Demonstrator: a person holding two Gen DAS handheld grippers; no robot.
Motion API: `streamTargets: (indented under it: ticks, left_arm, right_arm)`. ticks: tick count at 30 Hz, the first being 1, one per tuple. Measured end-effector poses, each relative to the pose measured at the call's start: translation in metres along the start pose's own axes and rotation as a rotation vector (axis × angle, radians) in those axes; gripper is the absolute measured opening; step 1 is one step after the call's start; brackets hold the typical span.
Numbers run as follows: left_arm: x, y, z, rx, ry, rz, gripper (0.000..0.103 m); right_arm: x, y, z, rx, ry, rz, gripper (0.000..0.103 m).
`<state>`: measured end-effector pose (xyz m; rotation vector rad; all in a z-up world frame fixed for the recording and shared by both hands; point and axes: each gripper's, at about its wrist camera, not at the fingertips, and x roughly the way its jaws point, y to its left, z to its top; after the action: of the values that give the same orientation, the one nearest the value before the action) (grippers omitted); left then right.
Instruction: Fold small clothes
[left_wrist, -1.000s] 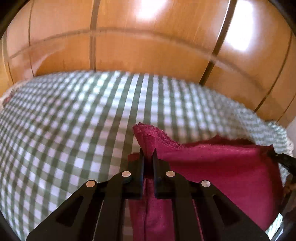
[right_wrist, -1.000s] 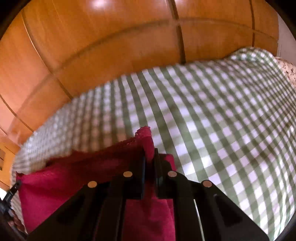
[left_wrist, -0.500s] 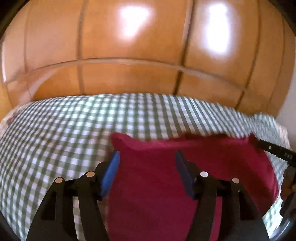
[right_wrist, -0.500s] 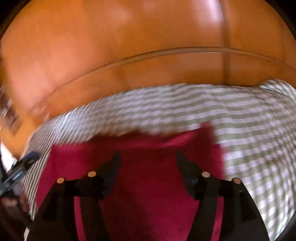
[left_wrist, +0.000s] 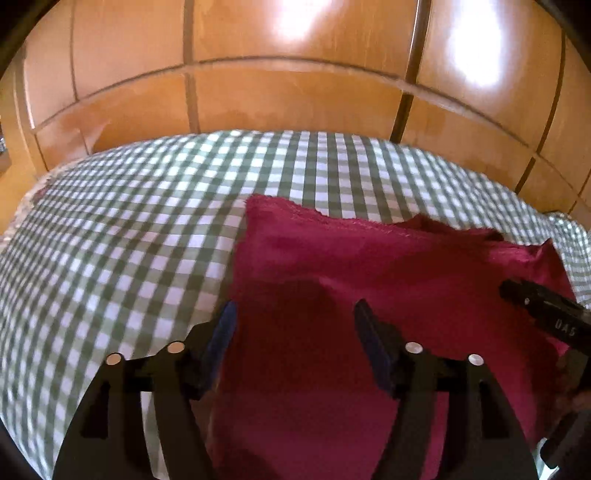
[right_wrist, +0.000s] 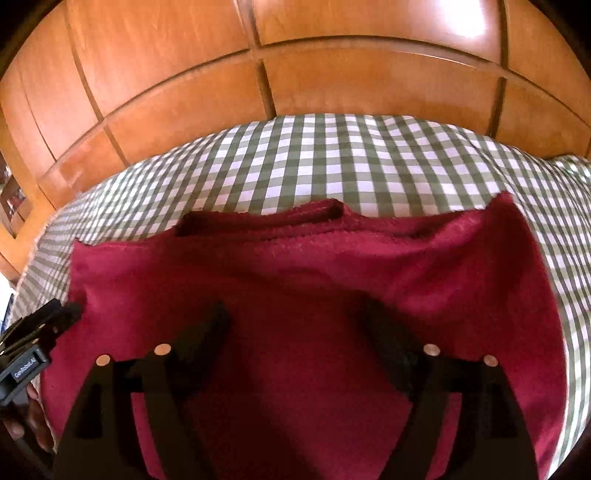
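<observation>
1. Since the earlier frames, both sets of jaws have been opening: the far corners of the red cloth (left_wrist: 369, 266), then pinched and lifted, have been let go, and nothing is now pressed between the pads.
2. The left gripper (left_wrist: 291, 325) is seen spread wide above the cloth, its blue pads (left_wrist: 221, 332) clear of the fabric; the cloth's left edge runs just past the left pad.
3. The right gripper (right_wrist: 295, 325) is likewise released, its jaws standing apart over the cloth (right_wrist: 314, 280), with red fabric showing between and beyond them.
4. From this it is judged that one fold has been laid down and the corners dropped; a further fold or smoothing is probably still needed.
5. Ahead of the fingers the cloth lies on the checked cover (left_wrist: 122, 229), doubled, a second layer showing along its far edge, which is uneven, with a raised ridge near the middle.
6. Beyond the cover, wooden panels (right_wrist: 332, 92) are seen.
</observation>
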<state>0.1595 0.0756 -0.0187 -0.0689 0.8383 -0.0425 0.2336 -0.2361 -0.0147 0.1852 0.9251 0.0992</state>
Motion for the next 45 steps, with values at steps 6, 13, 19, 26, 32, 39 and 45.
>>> streamTargets:
  ticks: [6,13,19,26,32,39,45]
  left_arm:
    - [-0.047,0.007,-0.011,-0.019,-0.082,0.013,0.074]
    - [-0.073,0.008,-0.024,-0.038,-0.117,0.003,0.081]
    - [-0.076,0.008,-0.035,-0.046,-0.097,0.002,0.081]
    - [-0.066,0.025,-0.055,-0.081,-0.034,0.031,0.081]
    - [-0.053,0.063,-0.079,-0.235,0.070,-0.055,0.080]
    - [-0.052,0.057,-0.083,-0.210,0.092,-0.203,0.013]
    - [-0.067,0.060,-0.081,-0.213,0.094,-0.244,0.009]
  right_arm:
    - [-0.040,-0.038,-0.024,0.115,-0.024,-0.040,0.086]
    - [-0.086,-0.087,-0.057,0.260,-0.064,-0.069,0.086]
    - [-0.088,-0.108,-0.085,0.363,-0.013,-0.040,0.092]
    - [-0.096,-0.117,-0.105,0.448,-0.016,0.061,0.093]
    - [-0.094,-0.105,-0.105,0.431,-0.011,0.078,0.077]
    - [-0.095,-0.109,-0.107,0.451,0.014,0.105,0.028]
    - [-0.116,-0.107,-0.106,0.412,0.000,0.124,0.020]
